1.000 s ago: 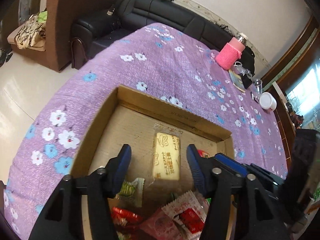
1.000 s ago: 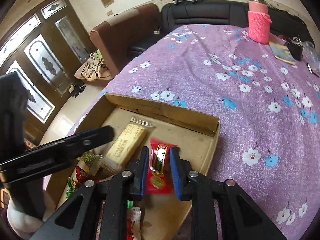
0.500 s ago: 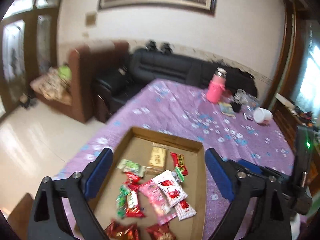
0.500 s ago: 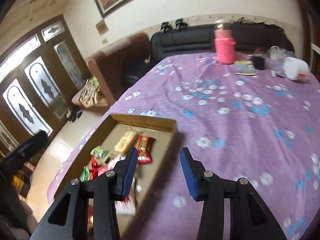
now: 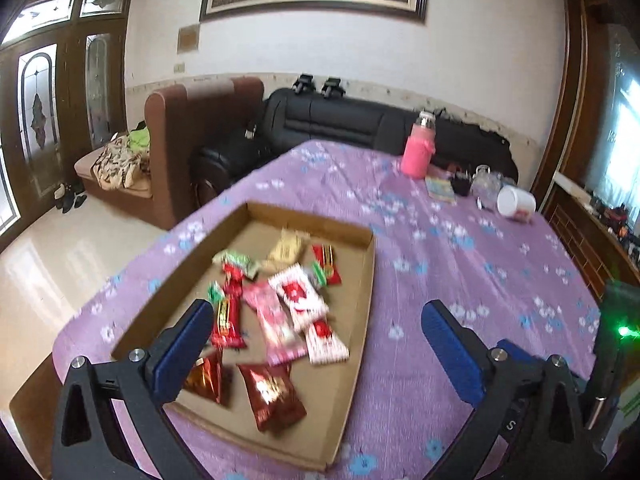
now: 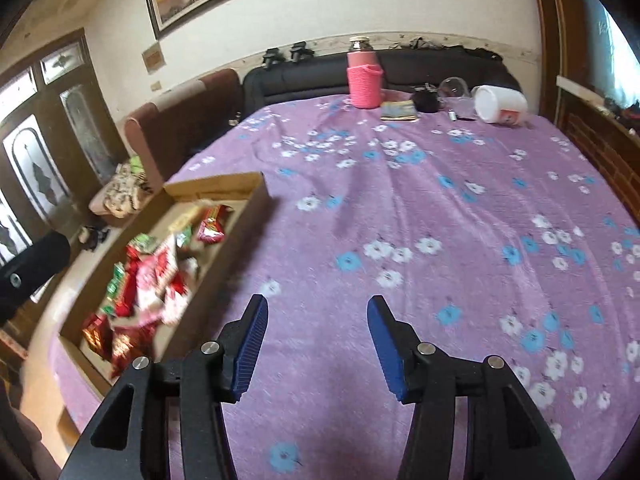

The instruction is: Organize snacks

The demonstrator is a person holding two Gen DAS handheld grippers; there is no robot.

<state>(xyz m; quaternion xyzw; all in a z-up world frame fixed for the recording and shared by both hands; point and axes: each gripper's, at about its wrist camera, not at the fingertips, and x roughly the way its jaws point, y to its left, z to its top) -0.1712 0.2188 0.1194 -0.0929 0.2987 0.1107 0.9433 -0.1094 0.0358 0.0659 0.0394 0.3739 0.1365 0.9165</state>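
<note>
A shallow cardboard box (image 5: 362, 280) lies on the purple flowered tablecloth (image 5: 460, 264) and holds several snack packets (image 5: 288, 304): red, pink-white, green and one yellow. My left gripper (image 5: 316, 316) is wide open and empty, raised above the box's near end. My right gripper (image 6: 316, 312) is open and empty over bare cloth, to the right of the box (image 6: 248, 200), with the snacks (image 6: 148, 276) at its left.
A pink bottle (image 5: 418, 152), a small book (image 5: 440, 190), a glass jar (image 5: 486, 178) and a white tub (image 5: 516, 204) stand at the table's far end. A black sofa (image 5: 340, 120) and brown armchair (image 5: 188, 136) lie beyond. A wooden cabinet (image 5: 592, 240) runs along the right.
Both grippers have pulled up and back from the box. The right gripper let go of the red packet, which lies in the box, and swung right. Both jaws have opened wider.
</note>
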